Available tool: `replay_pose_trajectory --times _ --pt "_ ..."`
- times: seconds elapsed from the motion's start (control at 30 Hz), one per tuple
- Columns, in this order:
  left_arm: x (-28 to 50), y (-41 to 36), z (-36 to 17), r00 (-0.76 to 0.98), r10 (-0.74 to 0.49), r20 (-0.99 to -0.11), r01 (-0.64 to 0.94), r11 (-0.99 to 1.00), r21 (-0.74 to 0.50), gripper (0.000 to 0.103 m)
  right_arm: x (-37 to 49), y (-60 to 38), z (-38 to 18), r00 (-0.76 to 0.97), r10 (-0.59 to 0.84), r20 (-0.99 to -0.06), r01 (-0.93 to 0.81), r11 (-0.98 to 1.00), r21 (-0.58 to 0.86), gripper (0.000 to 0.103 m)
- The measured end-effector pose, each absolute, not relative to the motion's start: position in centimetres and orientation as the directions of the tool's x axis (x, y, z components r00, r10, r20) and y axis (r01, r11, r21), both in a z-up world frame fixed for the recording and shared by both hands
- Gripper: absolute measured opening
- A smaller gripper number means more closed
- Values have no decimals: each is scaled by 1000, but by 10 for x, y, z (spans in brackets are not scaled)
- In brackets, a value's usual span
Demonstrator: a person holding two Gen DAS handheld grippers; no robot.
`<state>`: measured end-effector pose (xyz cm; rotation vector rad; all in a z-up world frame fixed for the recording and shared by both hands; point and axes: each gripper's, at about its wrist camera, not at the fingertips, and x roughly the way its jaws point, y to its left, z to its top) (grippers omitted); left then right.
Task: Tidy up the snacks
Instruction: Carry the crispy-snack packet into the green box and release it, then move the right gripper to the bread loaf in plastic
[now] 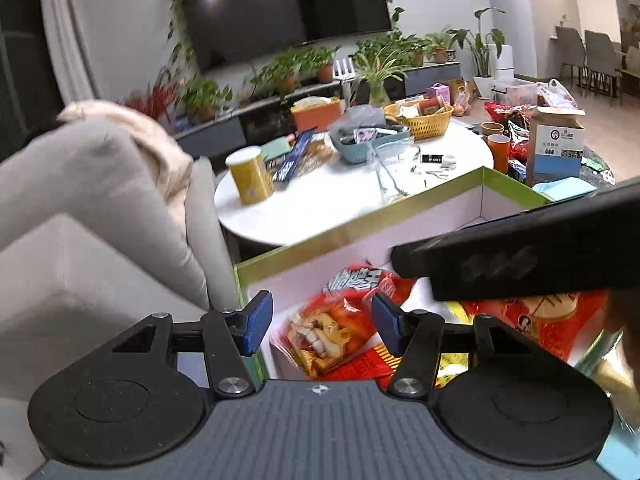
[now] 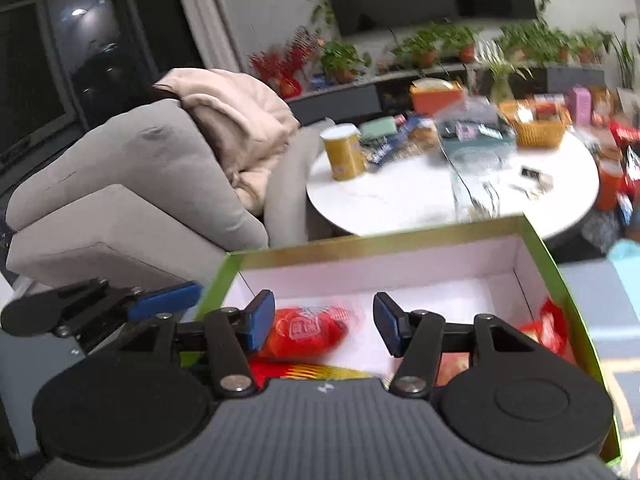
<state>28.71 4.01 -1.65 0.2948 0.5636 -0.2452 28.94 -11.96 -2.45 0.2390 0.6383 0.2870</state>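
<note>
Hovering over the green-rimmed box (image 2: pixel 536 240); both tools' jaws apart, empty.

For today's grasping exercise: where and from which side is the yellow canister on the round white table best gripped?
Grip the yellow canister across its mid-body, coming level from the open table side. It stands upright and round, with packets crowding its far side.

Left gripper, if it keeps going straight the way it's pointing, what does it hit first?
Most likely the orange snack bag lying in the green-rimmed box, seen between the left gripper fingers; depth is hard to judge.
</note>
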Motion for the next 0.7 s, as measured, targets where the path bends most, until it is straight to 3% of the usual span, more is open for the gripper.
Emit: replay_pose_trajectory --times 0.43,0.5,0.7 --pt "229 33 30 846 -213 -489 310 942 126 58 240 -167 16 781 284 -556 -150 950 274 46" --pt "217 31 34 846 -226 -484 314 943 110 60 225 -181 17 776 269 -571 -149 957 249 53" --pt "183 19 22 810 -293 -508 356 934 30 62 198 -223 -6 731 169 -661 -103 985 138 54"
